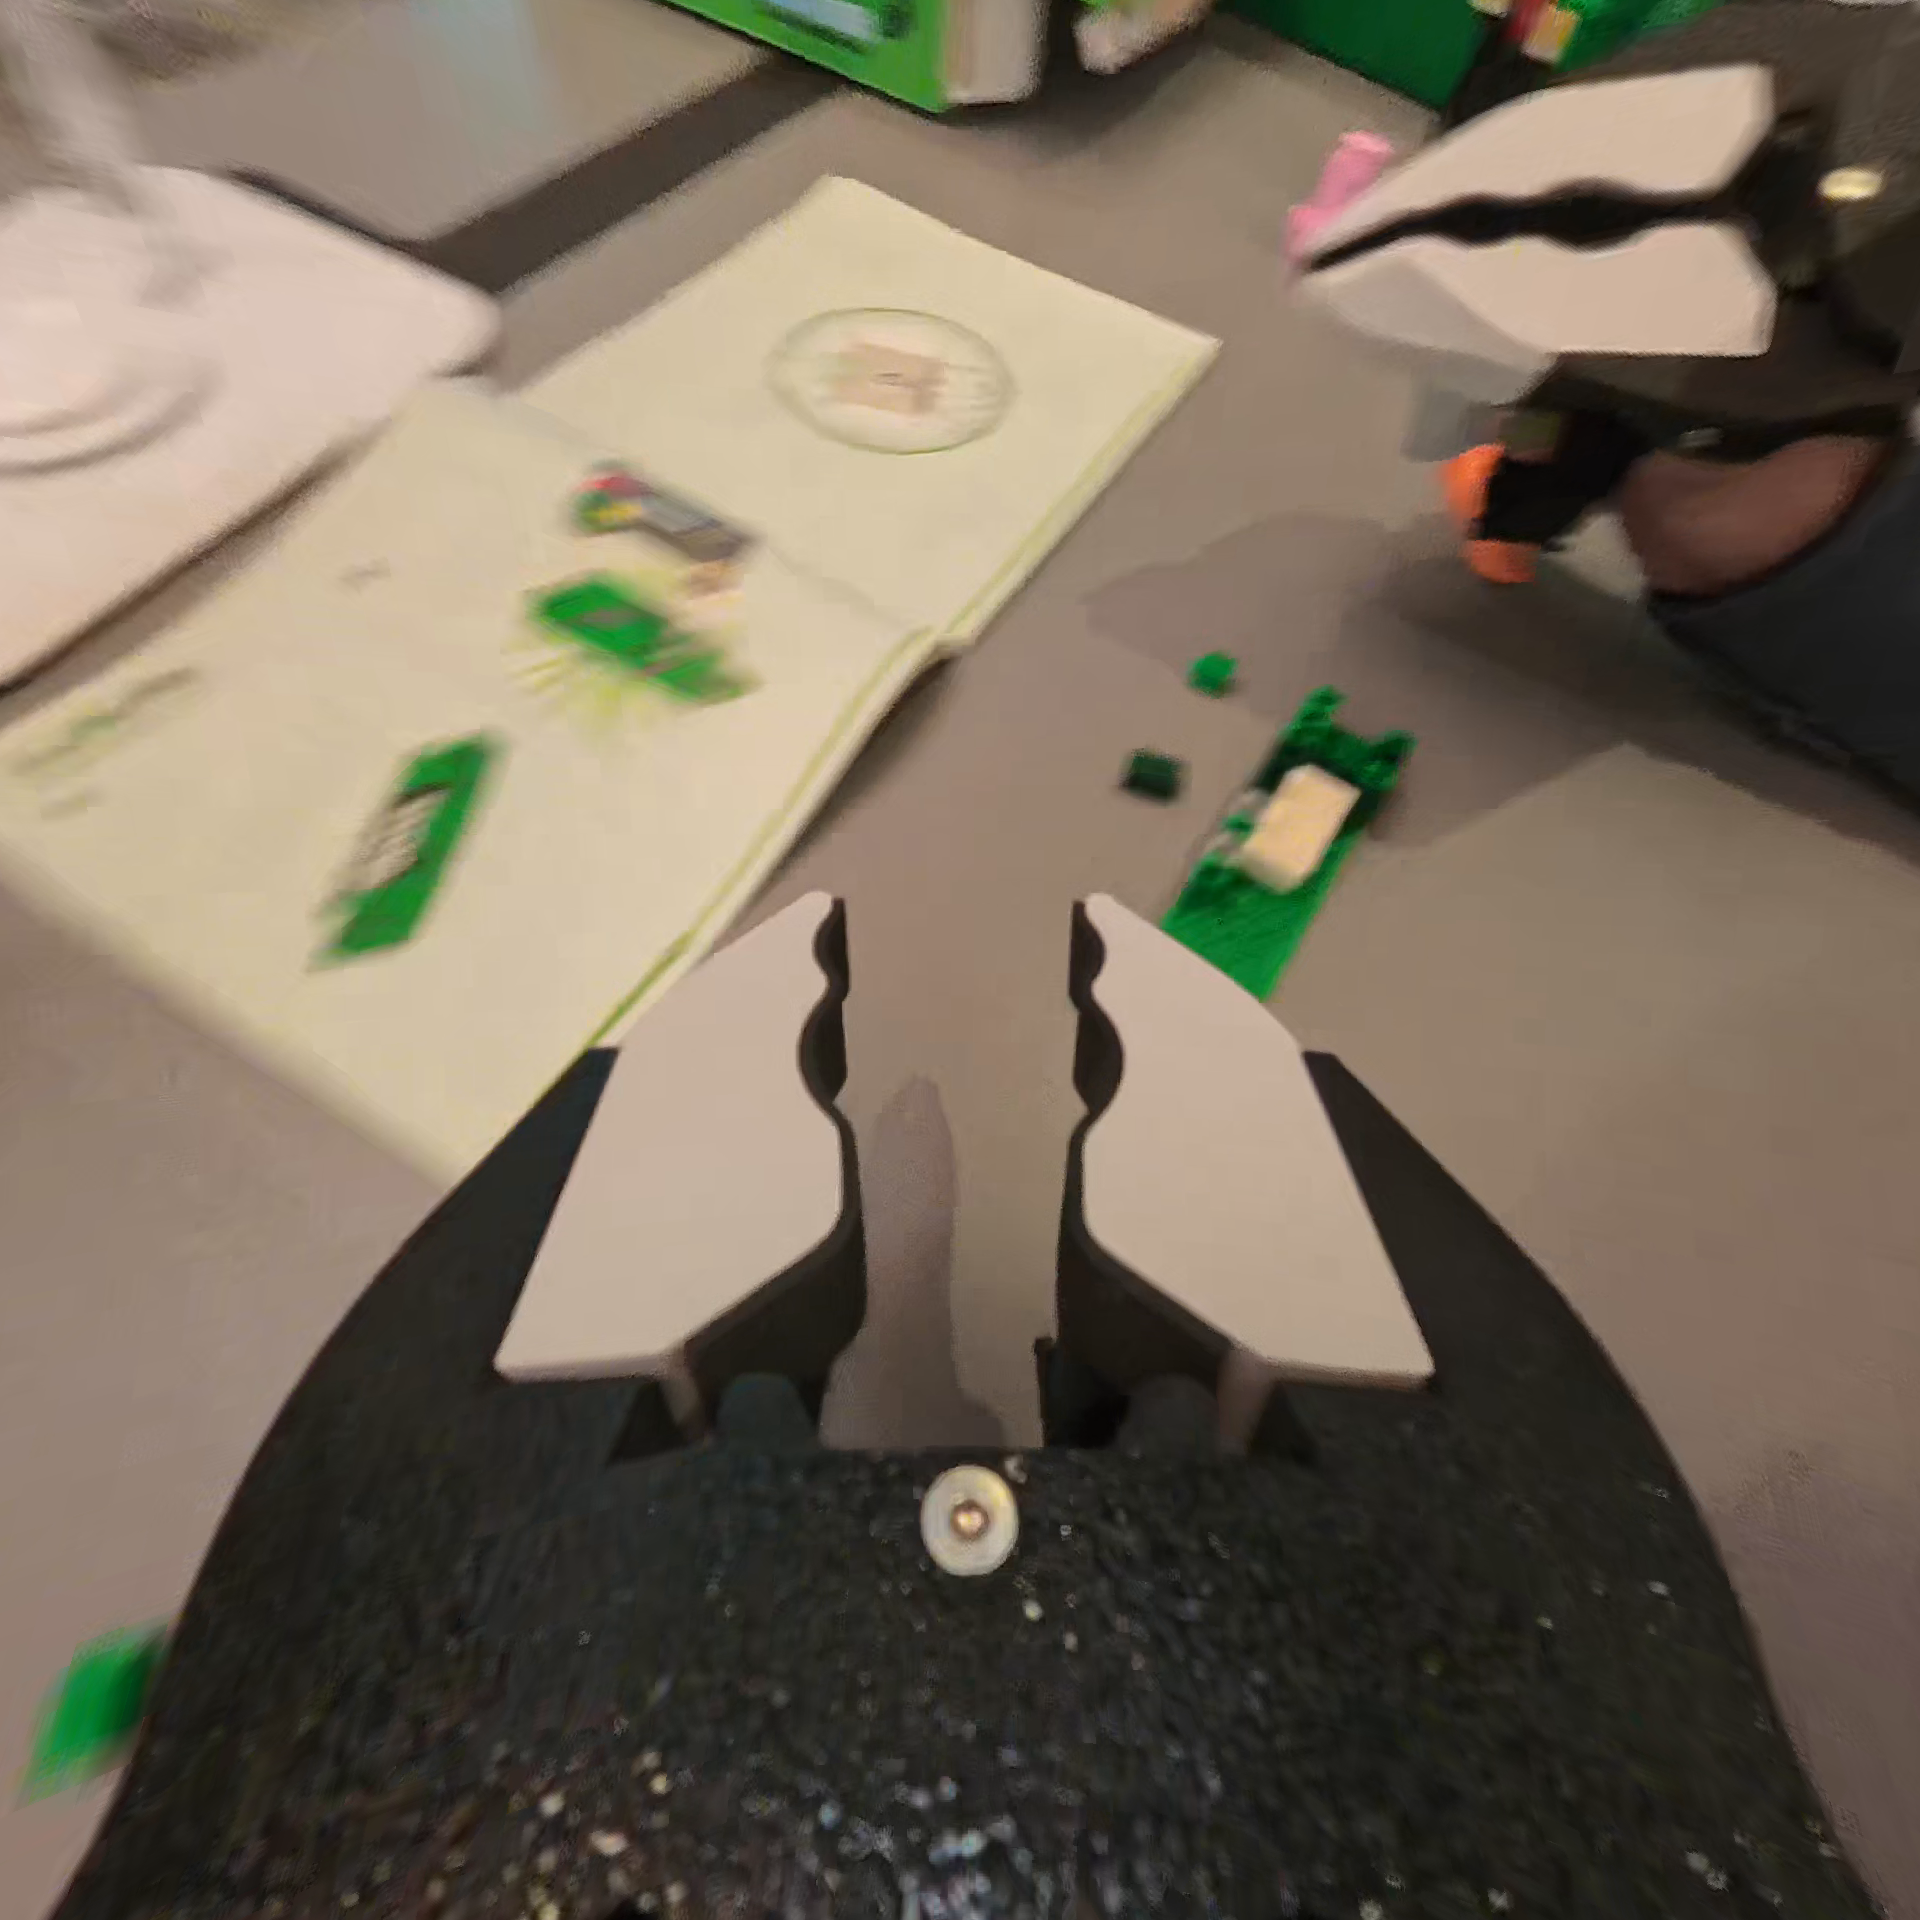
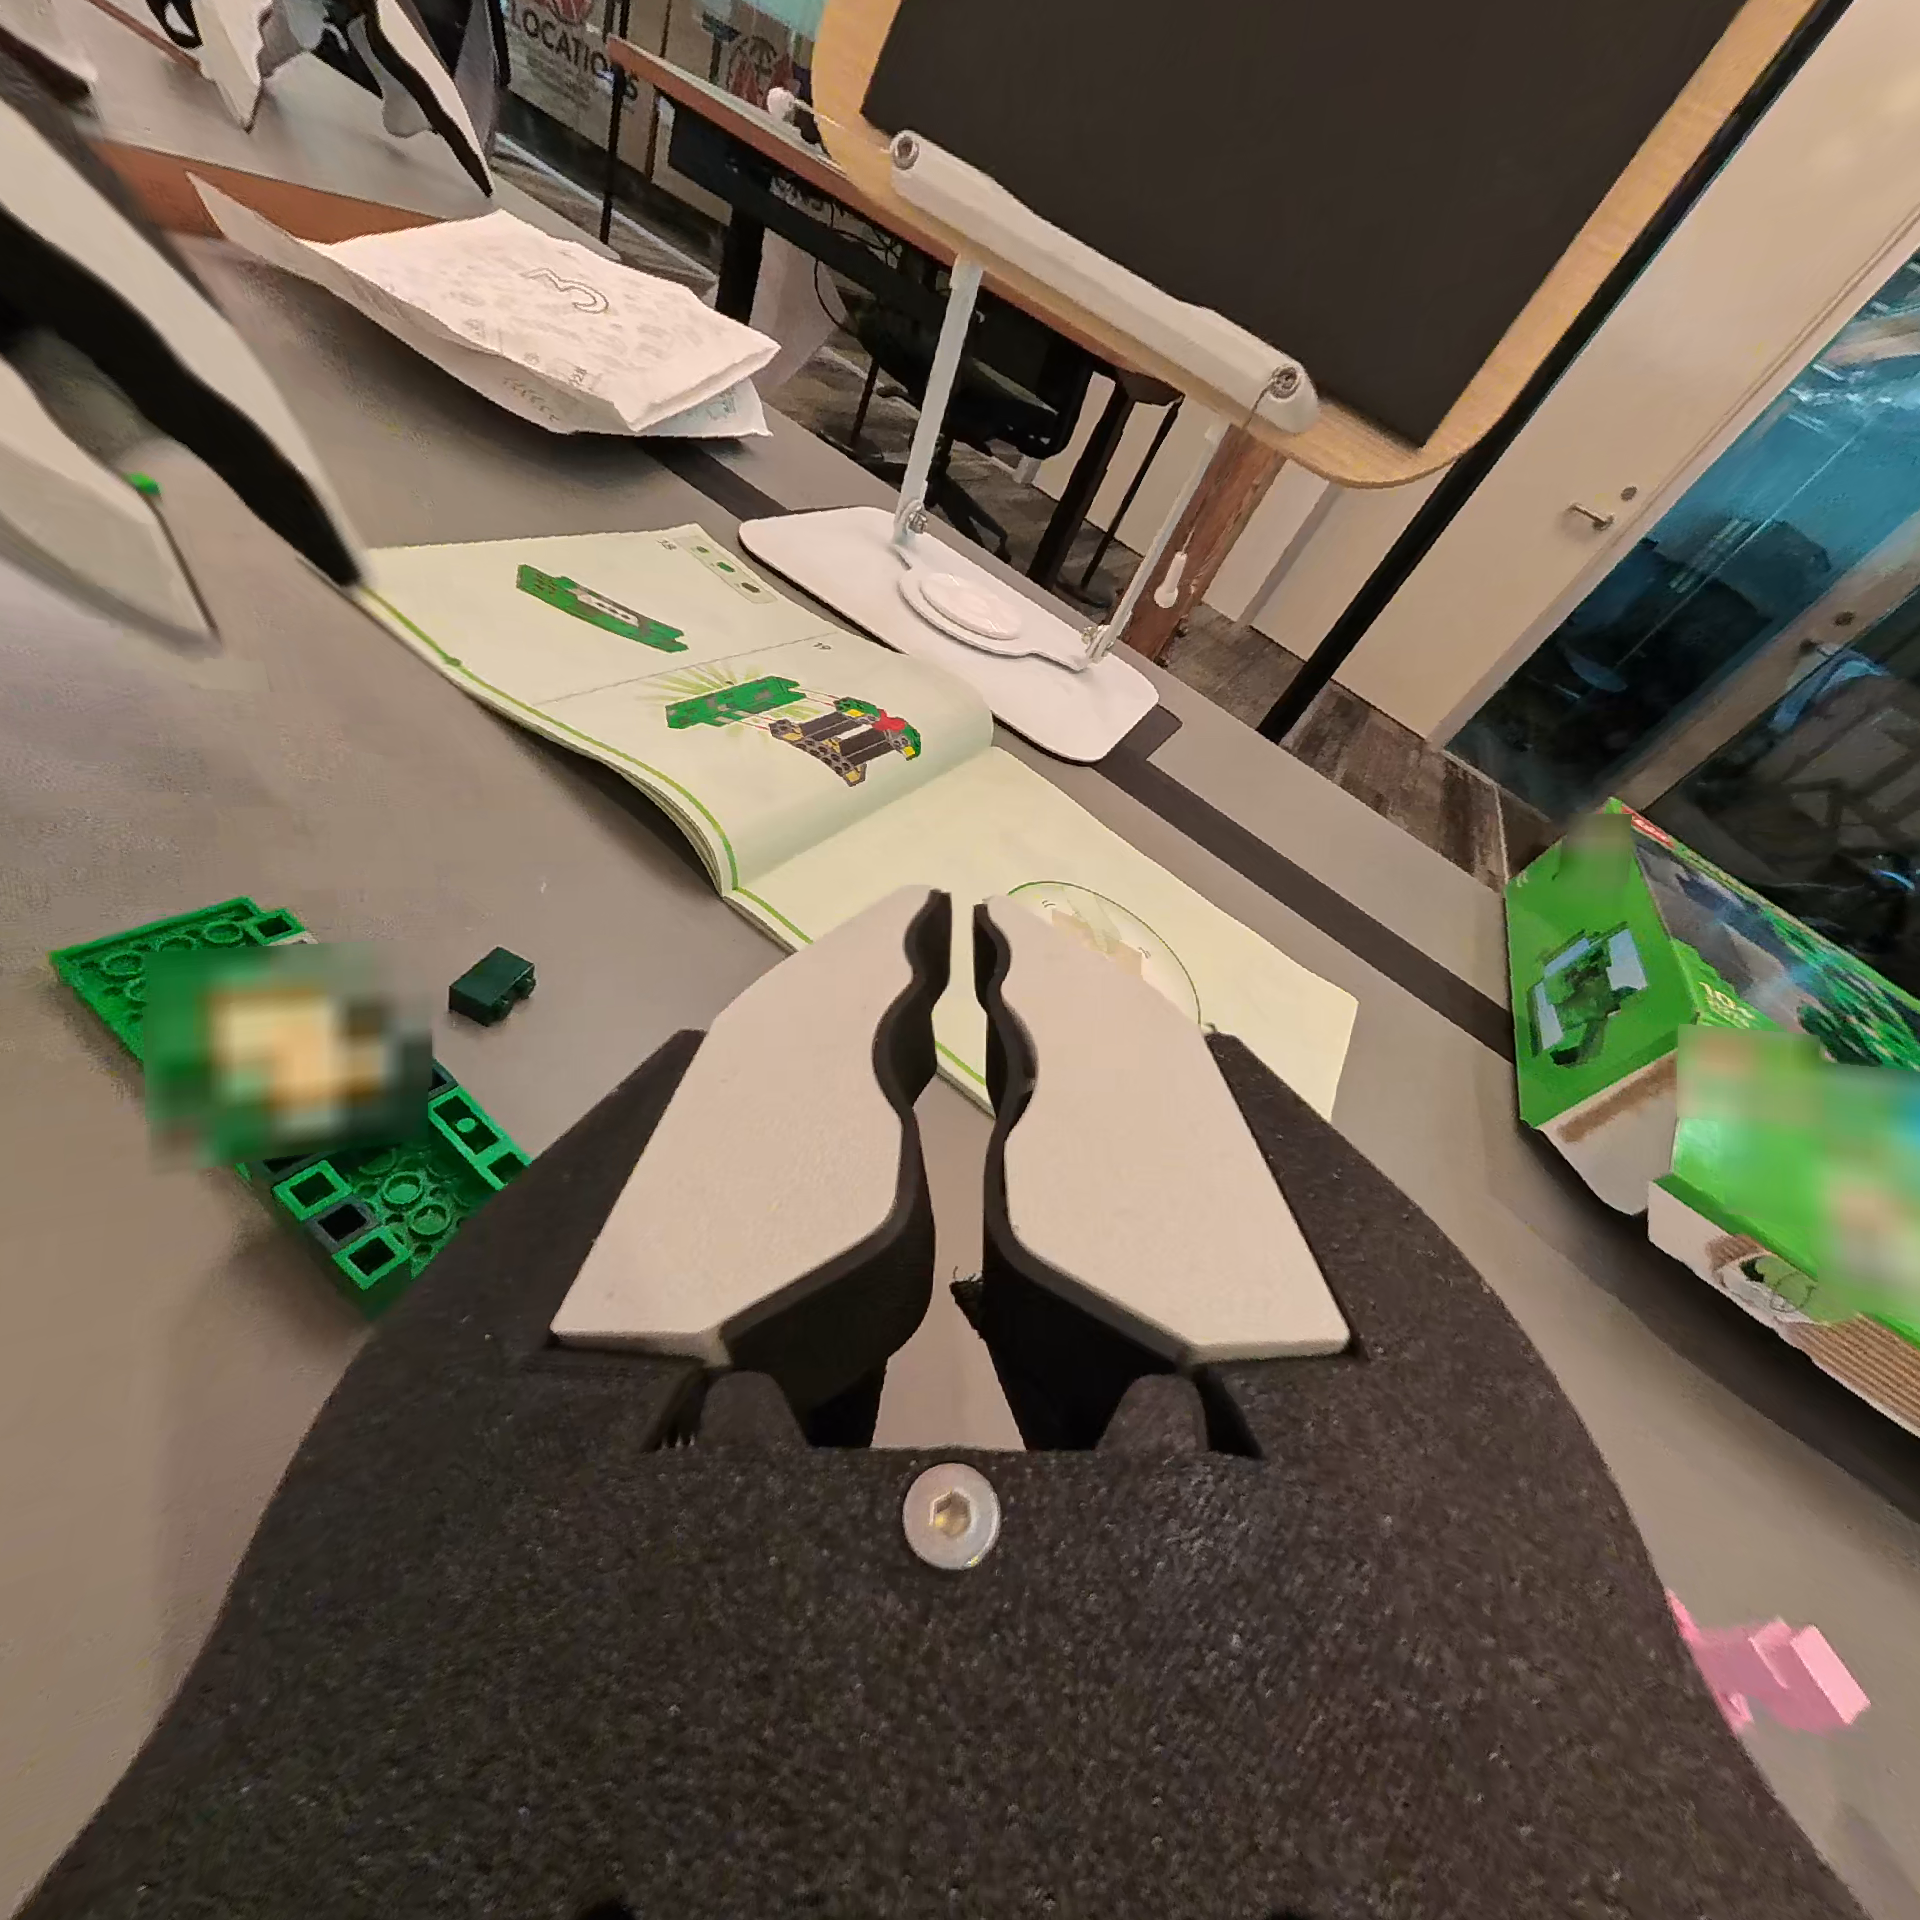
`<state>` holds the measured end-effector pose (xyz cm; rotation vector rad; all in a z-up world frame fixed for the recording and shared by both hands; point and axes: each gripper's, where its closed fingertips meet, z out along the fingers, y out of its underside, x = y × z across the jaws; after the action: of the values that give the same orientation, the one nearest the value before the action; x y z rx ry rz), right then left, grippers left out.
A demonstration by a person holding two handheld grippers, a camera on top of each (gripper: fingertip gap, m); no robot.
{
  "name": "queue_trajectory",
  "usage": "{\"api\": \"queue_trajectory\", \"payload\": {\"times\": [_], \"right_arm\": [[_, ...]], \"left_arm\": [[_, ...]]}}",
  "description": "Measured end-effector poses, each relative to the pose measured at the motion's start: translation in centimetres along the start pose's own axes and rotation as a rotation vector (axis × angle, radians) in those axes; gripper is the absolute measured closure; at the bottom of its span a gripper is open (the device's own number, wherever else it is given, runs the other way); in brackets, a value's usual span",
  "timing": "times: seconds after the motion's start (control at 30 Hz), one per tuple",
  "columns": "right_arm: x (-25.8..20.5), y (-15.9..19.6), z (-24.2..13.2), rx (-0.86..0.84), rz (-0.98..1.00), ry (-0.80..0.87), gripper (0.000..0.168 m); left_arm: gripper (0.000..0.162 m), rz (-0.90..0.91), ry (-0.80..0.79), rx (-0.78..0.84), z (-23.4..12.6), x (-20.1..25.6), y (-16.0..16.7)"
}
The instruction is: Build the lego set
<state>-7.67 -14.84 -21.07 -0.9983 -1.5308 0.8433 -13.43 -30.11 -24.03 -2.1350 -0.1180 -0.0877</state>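
A green lego plate (image 1: 1247, 925) with a cream piece (image 1: 1299, 831) on it lies on the grey table, just right of and beyond my left gripper (image 1: 958, 920). That gripper is open and empty above the table. A dark green small brick (image 1: 1151, 774) and a lighter green one (image 1: 1211, 672) lie loose beside the plate. My right gripper (image 2: 962, 909) is shut with nothing between its fingers. It hovers over the instruction booklet (image 2: 831, 748), with the plate (image 2: 395, 1216) and the dark brick (image 2: 491, 985) to its left. It also shows in the left wrist view (image 1: 1304, 255), raised at the far right.
The open booklet (image 1: 727, 582) lies left of the plate. A white lamp base (image 2: 935, 613) stands behind it, with a white paper bag (image 2: 540, 312) farther back. Green boxes (image 2: 1621, 966) stand at the right. A pink piece (image 2: 1766, 1673) lies near my right gripper. The left gripper (image 2: 270, 597) shows at far left. Tip to tip, the grippers are about 20 cm apart. From the left gripper's tips to the green lego plate (image 1: 1247, 925) is close to 9 cm. My left gripper's tips are some 10 cm from the dark green small brick (image 1: 1151, 774). It turns up in the right wrist view (image 2: 492, 975) as well.
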Motion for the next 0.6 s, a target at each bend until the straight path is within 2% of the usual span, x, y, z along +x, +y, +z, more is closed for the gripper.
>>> {"api": "queue_trajectory", "payload": {"times": [0.13, 0.23, 0.4, 0.6], "right_arm": [[0.0, -0.3, 0.0, 0.012, 0.018, -0.005, 0.165], [-0.4, -0.3, 0.1, 0.007, 0.003, -0.012, 0.165], [-1.2, 0.1, 0.5, -0.015, -0.031, -0.032, 0.165], [-1.4, 0.7, 0.7, -0.035, -0.047, -0.038, 0.165]], "left_arm": [[0.134, -0.112, -0.333, 0.08, -9.2, -8.9, 3.5], [0.133, -0.101, -0.456, -0.016, -13.0, -12.7, 6.7], [0.131, -0.085, -0.33, -0.133, -11.8, -13.3, 9.0], [0.136, -0.063, -0.284, -0.238, -9.8, -14.0, 10.5]]}}
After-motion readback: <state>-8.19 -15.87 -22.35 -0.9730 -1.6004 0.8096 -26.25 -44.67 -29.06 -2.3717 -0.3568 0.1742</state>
